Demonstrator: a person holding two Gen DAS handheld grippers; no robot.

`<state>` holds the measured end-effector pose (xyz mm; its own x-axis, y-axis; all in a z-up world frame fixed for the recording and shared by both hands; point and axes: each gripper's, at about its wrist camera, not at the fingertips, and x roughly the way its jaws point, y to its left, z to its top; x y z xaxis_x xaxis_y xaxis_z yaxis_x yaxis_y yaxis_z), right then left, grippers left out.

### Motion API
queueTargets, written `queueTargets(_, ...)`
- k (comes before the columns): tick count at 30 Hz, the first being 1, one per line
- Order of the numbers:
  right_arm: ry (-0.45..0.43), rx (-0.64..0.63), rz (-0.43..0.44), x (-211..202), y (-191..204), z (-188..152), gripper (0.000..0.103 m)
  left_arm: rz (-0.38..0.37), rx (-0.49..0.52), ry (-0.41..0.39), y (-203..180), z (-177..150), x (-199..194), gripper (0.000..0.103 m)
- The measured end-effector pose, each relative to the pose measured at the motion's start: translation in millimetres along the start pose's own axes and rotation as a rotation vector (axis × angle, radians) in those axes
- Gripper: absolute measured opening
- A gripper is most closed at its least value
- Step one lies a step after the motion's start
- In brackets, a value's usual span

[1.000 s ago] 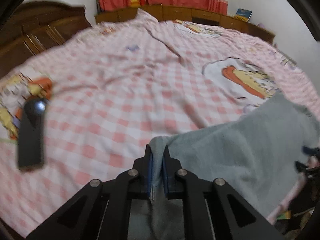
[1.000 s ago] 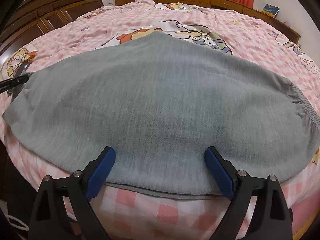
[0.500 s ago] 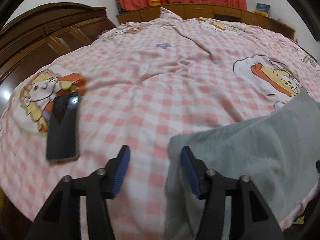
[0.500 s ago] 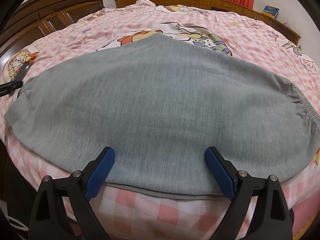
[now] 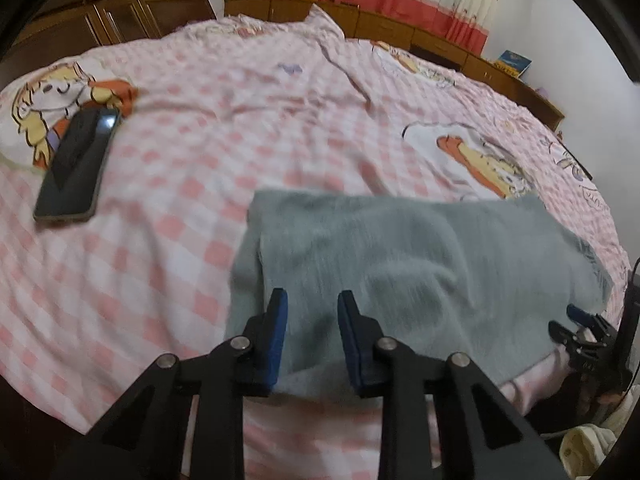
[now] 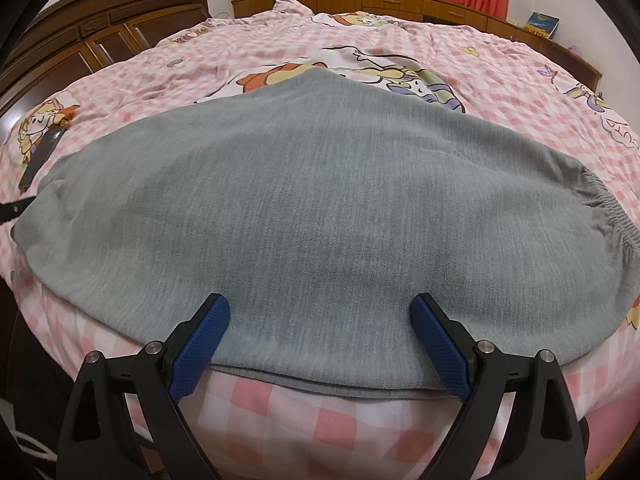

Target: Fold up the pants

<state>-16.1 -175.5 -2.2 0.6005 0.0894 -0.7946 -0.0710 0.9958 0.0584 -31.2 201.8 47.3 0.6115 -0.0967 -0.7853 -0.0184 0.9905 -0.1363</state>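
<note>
Pants (image 6: pixel 320 208), grey and unlabelled, lie on checked bedspread (image 6: pixel 500 80).

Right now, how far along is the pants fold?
Done: the grey knit pants lie flat, doubled leg on leg across the pink checked bedspread. In hand: nothing; the left gripper and right gripper are both open over the fabric. Left: folding cuff end toward the elastic waistband.

The pants (image 6: pixel 320 208) are matt grey knit cloth; the bedcover (image 5: pixel 248 128) is soft checked cotton; the phone (image 5: pixel 76 168) is glossy; the wardrobe (image 6: pixel 100 36) is polished wood.
</note>
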Motion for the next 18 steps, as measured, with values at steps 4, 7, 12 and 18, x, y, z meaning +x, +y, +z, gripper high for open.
queueTargets(4, 0.001, 0.0, 0.0, 0.1, 0.0, 0.0, 0.095, 0.007, -0.025, 0.025, 2.6, -4.6, 7.6, 0.027)
queueTargets(7, 0.0, 0.001, -0.001, 0.1, 0.3, -0.2, 0.095, 0.021, -0.061, 0.008, 8.8, -4.8, 5.6, 0.027)
queueTargets(12, 0.0, 0.0, -0.001, 0.0, 0.2, -0.1, 0.095, 0.038, -0.087, 0.01, 16.5, -8.4, 5.3, 0.027)
queueTargets(18, -0.001, 0.0, -0.002, 0.0, 0.4, -0.4, 0.095, -0.012, -0.081, 0.006, 11.6, -10.3, 6.8, 0.027)
